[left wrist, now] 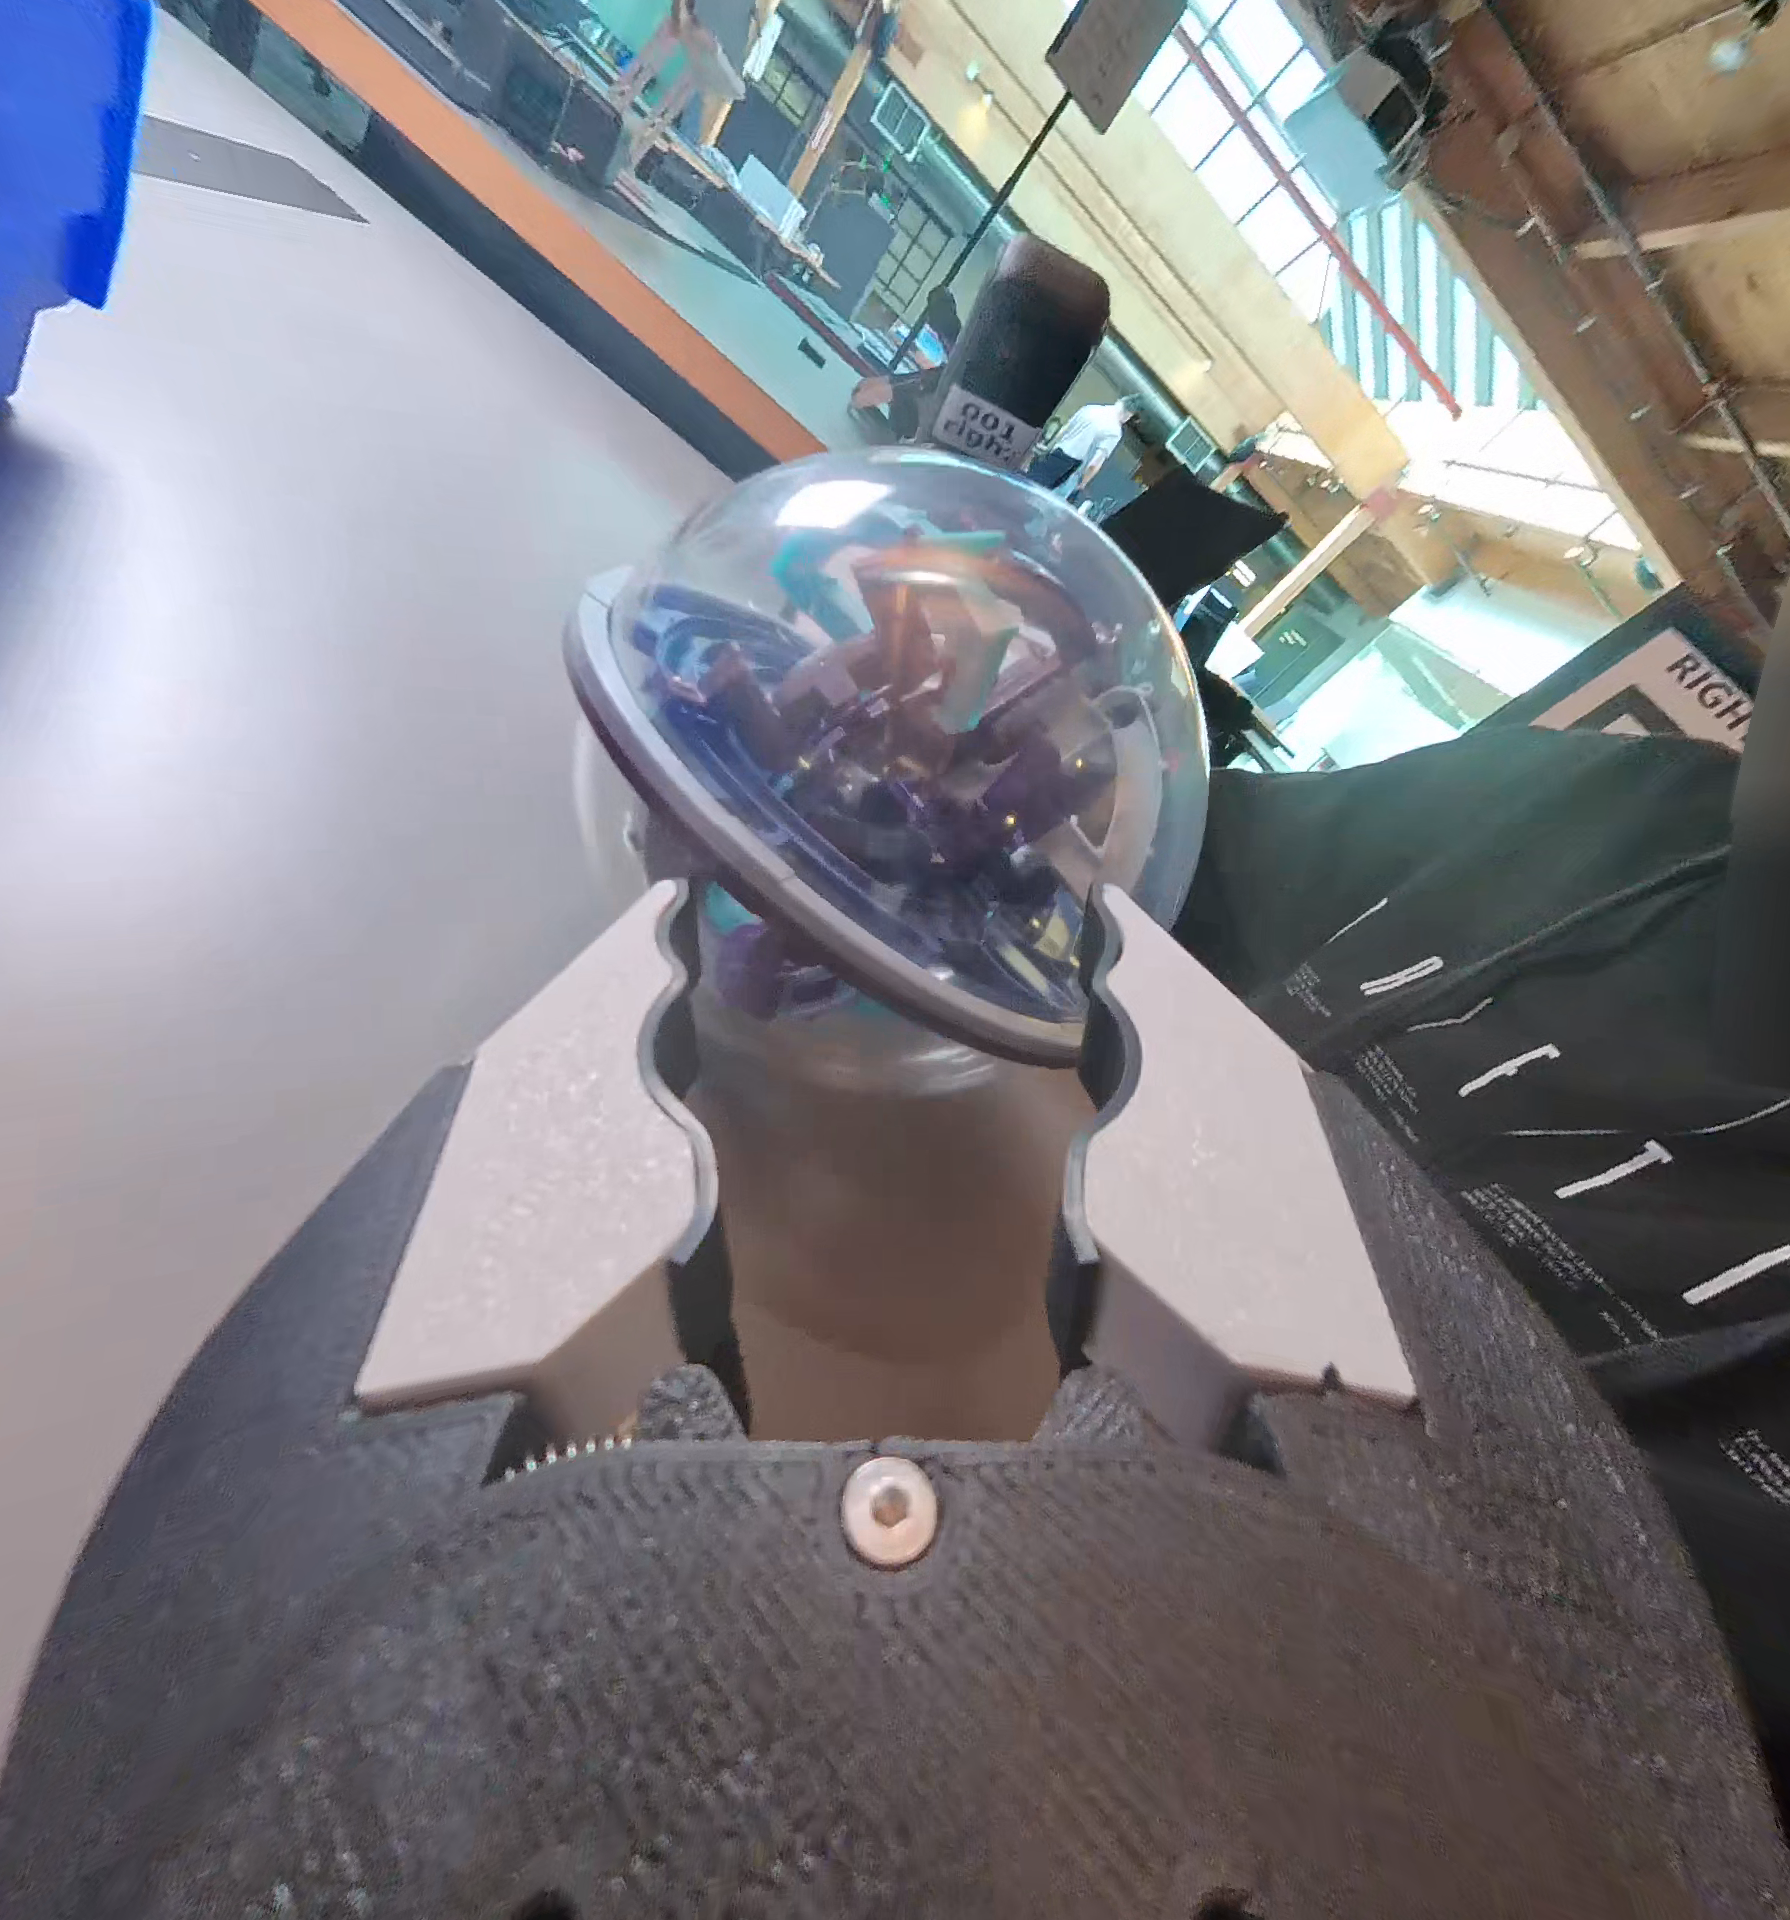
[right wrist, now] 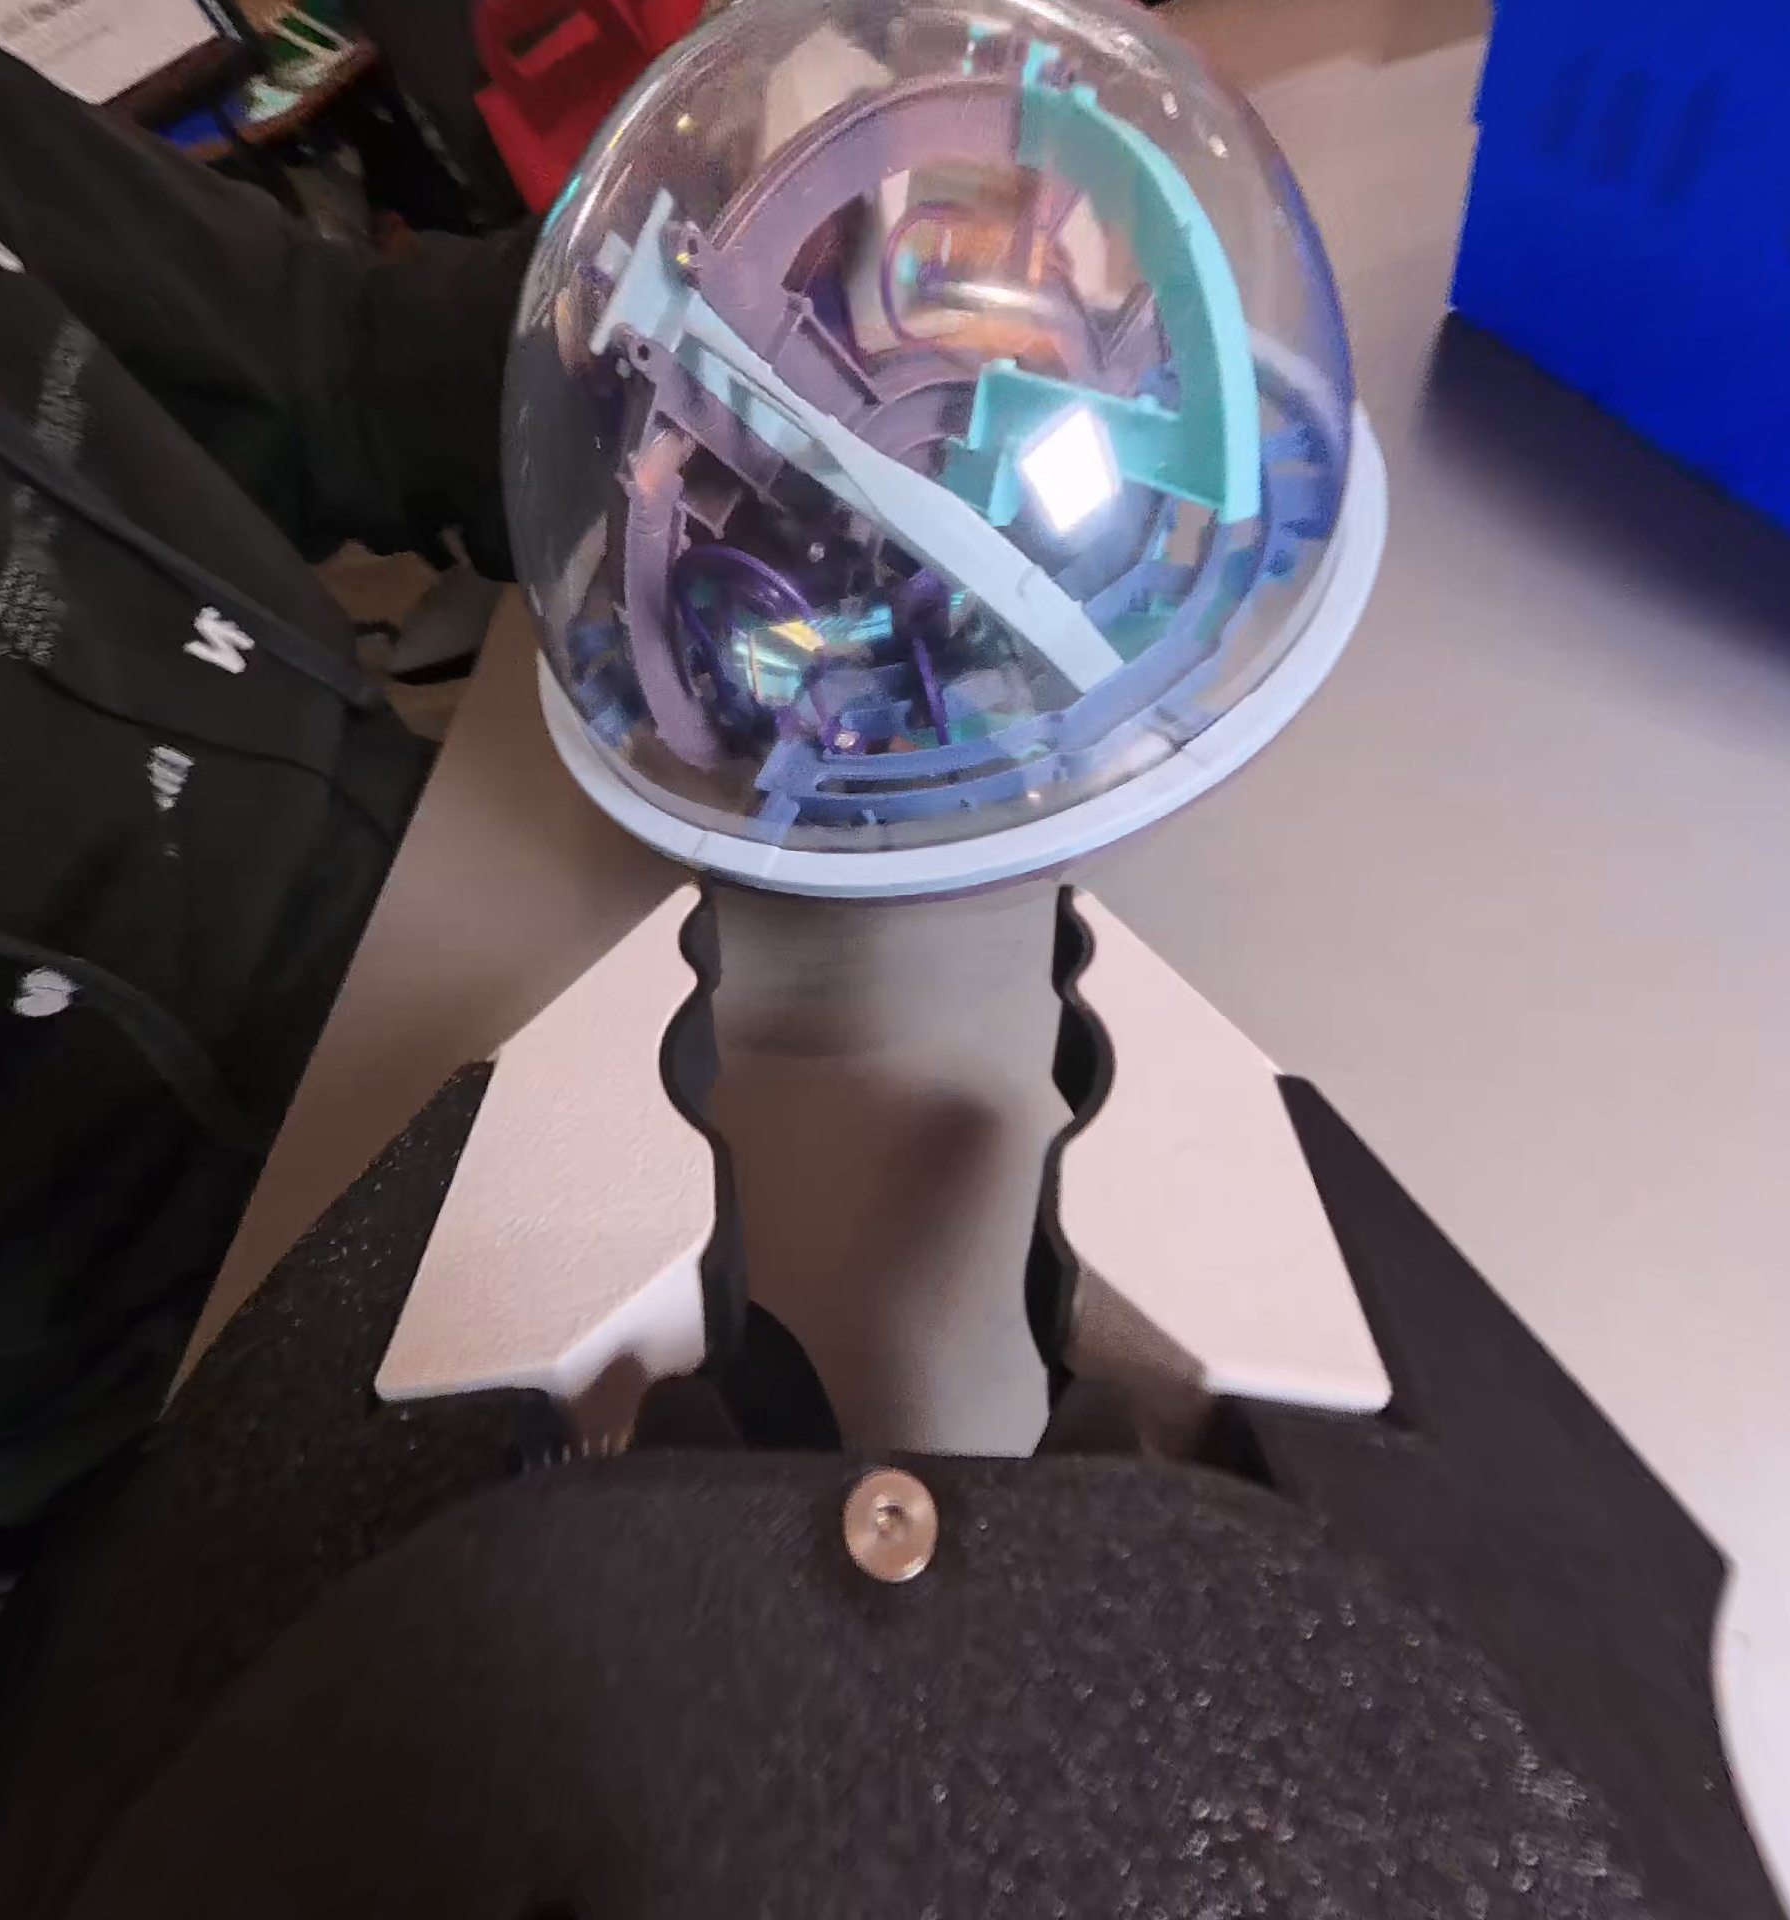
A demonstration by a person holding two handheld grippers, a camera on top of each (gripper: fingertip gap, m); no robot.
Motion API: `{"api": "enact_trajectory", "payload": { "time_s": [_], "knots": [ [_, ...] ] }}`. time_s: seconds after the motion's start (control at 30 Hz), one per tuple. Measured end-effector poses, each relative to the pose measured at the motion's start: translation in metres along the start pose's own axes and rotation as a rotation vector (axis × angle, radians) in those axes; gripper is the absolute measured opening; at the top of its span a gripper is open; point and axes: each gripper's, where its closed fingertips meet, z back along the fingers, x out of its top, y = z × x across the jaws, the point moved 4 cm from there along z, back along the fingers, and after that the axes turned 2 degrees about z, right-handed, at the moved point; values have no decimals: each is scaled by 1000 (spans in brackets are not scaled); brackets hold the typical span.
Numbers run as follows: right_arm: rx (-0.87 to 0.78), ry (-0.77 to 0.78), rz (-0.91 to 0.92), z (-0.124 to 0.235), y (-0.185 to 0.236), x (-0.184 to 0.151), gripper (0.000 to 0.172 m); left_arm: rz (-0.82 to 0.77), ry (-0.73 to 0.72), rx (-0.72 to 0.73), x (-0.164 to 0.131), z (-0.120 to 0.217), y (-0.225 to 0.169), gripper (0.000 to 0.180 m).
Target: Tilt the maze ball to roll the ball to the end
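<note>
The maze ball (left wrist: 891, 727) is a clear sphere with a grey ring and purple, teal and orange tracks inside. In the left wrist view it is tilted. My left gripper (left wrist: 886, 904) is shut on its lower part, and both pads (left wrist: 678, 966) press the shell near the ring. My right gripper's black body (left wrist: 1026, 343) shows behind the ball's top. In the right wrist view the maze ball (right wrist: 922, 436) lies just beyond my right gripper (right wrist: 880, 914). That gripper's fingertips reach the ring's lower edge. Only table shows between its pads, so it is open.
A blue bin (left wrist: 18, 187) stands on the pale table (left wrist: 247, 727); it also shows at the right in the right wrist view (right wrist: 1649, 260). A person's black clothing (left wrist: 1493, 987) is close beside the ball, and it shows at the left in the right wrist view (right wrist: 91, 623).
</note>
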Motion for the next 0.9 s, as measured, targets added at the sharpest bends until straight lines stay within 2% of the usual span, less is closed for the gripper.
{"api": "enact_trajectory", "payload": {
  "time_s": [0.2, 0.3, 0.43, 0.53, 0.63, 0.7, 0.9],
  "knots": [
    [38, -8, -16, -2, 3, -3, 58, -36, -14, -2, 1, 3, -2, 67],
    [108, -25, -48, 3, 8, -4, 56, -60, -22, -10, 3, 5, -4, 53],
    [176, -96, -134, 10, 7, 1, 53, -58, -27, -25, 3, 5, -6, 44],
    [194, -99, -172, 8, 5, 0, 40, -74, -17, -45, 2, 6, -11, 36],
    [224, -101, -190, 8, 7, 0, 28, -96, -15, -85, 0, 6, -16, 11],
    [246, -126, -191, 10, 9, 3, 10, -100, -14, -103, 0, 5, -19, 9],
    [168, -190, -211, 14, -5, 9, 7, -107, -62, -45, 7, 9, -15, 8]
  ]
}}
